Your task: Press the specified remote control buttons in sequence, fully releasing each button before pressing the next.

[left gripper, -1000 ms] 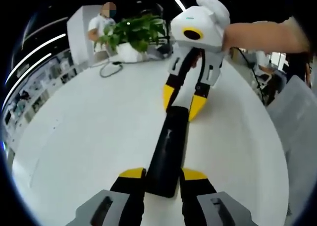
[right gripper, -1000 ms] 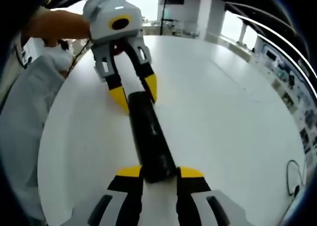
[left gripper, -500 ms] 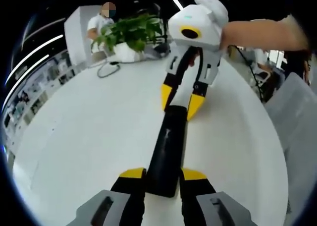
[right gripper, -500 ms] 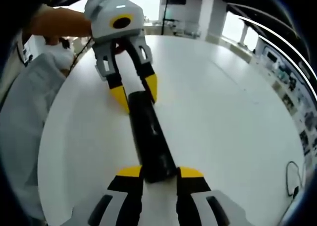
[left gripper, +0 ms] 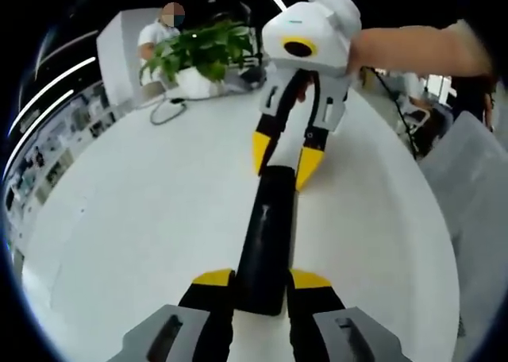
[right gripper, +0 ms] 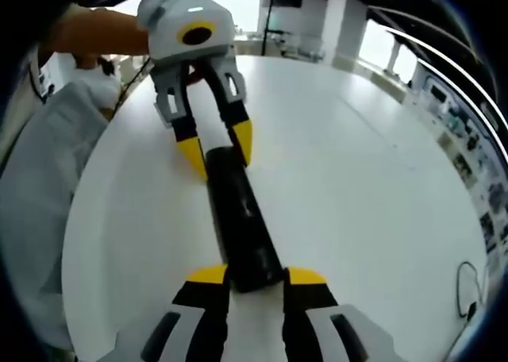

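In the left gripper view, the left gripper [left gripper: 260,279] pinches the near end of a long black plastic remote control [left gripper: 270,239] lying on the round white table [left gripper: 143,219]. The right gripper [left gripper: 278,157] straddles its far end; a green potted plant [left gripper: 198,56] and a grey cable [left gripper: 165,109] stand behind.

In the right gripper view, the right gripper's [right gripper: 257,276] jaws clamp the remote's end, the left gripper [right gripper: 214,146] opposite.

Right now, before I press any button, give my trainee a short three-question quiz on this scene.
1. True or false: the black remote has a claw flanking each of its ends.
2. In the left gripper view, what stands at the far side of the white table? A) a potted plant B) a kettle C) a stack of books
3. Fill in: the tips of the left claw and the right claw are coloured ____.
Key: 1 true; 2 A; 3 yellow.
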`<action>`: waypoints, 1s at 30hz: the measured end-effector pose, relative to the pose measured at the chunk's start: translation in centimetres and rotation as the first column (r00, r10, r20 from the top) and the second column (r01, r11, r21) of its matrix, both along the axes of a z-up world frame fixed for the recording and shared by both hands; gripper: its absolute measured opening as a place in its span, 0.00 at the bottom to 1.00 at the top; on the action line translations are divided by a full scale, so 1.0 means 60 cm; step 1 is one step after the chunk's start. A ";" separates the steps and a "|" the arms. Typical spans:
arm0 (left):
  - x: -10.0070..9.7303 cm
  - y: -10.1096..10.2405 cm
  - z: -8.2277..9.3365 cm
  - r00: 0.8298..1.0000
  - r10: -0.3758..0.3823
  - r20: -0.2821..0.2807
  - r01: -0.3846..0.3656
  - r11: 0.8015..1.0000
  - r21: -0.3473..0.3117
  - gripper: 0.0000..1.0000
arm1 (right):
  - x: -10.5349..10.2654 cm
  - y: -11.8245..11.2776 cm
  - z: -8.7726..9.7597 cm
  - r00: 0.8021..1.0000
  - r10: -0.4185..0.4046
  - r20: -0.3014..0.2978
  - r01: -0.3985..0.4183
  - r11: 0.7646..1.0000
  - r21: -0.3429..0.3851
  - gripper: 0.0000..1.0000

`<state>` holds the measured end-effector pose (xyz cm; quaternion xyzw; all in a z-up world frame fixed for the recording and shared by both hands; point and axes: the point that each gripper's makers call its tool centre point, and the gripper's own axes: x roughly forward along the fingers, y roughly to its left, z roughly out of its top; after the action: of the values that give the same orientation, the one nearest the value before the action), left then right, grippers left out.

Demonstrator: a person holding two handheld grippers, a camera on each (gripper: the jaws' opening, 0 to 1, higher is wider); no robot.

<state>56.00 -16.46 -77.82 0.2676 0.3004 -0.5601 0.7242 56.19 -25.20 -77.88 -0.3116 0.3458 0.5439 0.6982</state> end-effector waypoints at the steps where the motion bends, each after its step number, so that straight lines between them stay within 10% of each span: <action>1: -0.001 0.000 0.000 1.000 -0.002 0.000 0.002 1.000 0.003 0.24 | -0.001 0.001 0.001 1.000 0.001 0.001 -0.001 1.000 0.000 0.23; 30: -0.017 0.008 0.007 0.999 -0.039 0.014 0.038 0.999 0.037 0.23 | -0.016 0.008 0.008 1.000 0.011 0.009 -0.011 1.000 -0.003 0.22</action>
<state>55.01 -15.96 -77.41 0.2909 0.3003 -0.5662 0.7104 55.21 -24.71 -77.41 -0.3171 0.3419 0.5459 0.6961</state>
